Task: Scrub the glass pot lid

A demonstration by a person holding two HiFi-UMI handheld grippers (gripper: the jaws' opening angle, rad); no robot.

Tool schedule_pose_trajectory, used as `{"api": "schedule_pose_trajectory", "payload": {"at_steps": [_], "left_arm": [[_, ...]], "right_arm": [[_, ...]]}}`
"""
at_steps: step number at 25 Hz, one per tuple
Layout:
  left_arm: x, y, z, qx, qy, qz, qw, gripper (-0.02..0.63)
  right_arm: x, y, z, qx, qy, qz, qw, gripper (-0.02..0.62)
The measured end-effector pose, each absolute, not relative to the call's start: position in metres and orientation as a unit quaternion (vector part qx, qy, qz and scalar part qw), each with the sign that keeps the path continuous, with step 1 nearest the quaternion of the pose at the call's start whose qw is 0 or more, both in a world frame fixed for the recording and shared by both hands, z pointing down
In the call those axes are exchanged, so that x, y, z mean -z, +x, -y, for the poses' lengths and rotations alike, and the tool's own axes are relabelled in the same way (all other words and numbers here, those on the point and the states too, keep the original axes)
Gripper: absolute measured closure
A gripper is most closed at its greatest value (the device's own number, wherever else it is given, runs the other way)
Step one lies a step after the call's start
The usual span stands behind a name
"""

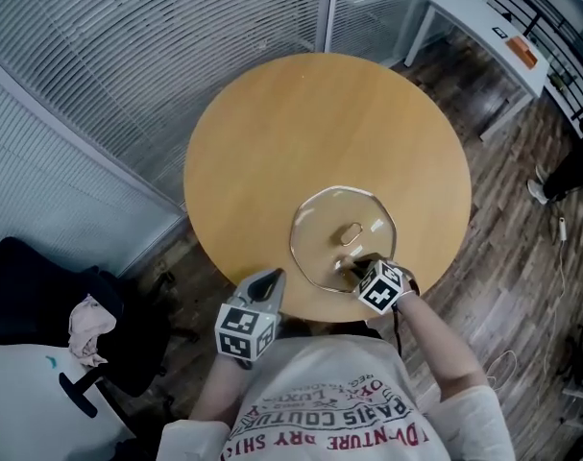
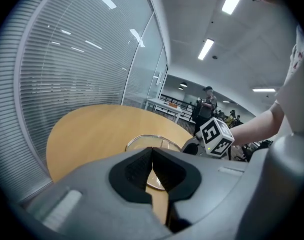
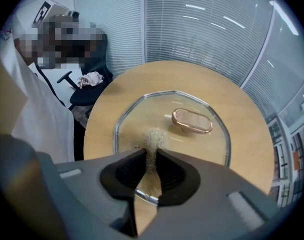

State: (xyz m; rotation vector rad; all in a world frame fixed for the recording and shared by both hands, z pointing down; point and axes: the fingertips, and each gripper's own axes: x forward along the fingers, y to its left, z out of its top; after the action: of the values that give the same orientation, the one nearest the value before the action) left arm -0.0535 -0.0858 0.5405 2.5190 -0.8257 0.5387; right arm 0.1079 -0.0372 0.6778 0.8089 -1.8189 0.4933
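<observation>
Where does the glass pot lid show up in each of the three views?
Head view: the glass pot lid lies low and right of centre, near the table's closest edge.
Left gripper view: the lid sits at centre, partly hidden behind the left gripper.
Right gripper view: the lid fills the middle, beyond the tan scrub pad held in the right gripper.
Shared landmark: the round wooden table beneath it.

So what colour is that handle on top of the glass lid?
Shiny rose gold, a coppery pink; the handle shows best in the right gripper view.
</observation>
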Motion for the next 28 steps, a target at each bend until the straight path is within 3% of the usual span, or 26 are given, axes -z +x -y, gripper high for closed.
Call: {"api": "schedule_pose_trajectory", "payload": {"at_steps": [6, 15, 28], "left_arm": [[-0.537, -0.045, 0.098, -0.189, 0.905, 0.313, 0.217, 0.598], [-0.535, -0.027, 0.105, -0.184, 0.875, 0.382, 0.233, 0.598], [-0.533, -0.036, 0.111, -0.166, 0.820, 0.484, 0.256, 0.598]], "right_arm": [[-0.662, 0.149, 0.062, -0.160, 0.365, 0.750, 0.528, 0.534], [-0.660, 0.204, 0.118, -0.078, 0.285, 0.746, 0.597, 0.534], [-0.675, 0.152, 0.203, 0.012, 0.144, 0.817, 0.558, 0.534]]}}
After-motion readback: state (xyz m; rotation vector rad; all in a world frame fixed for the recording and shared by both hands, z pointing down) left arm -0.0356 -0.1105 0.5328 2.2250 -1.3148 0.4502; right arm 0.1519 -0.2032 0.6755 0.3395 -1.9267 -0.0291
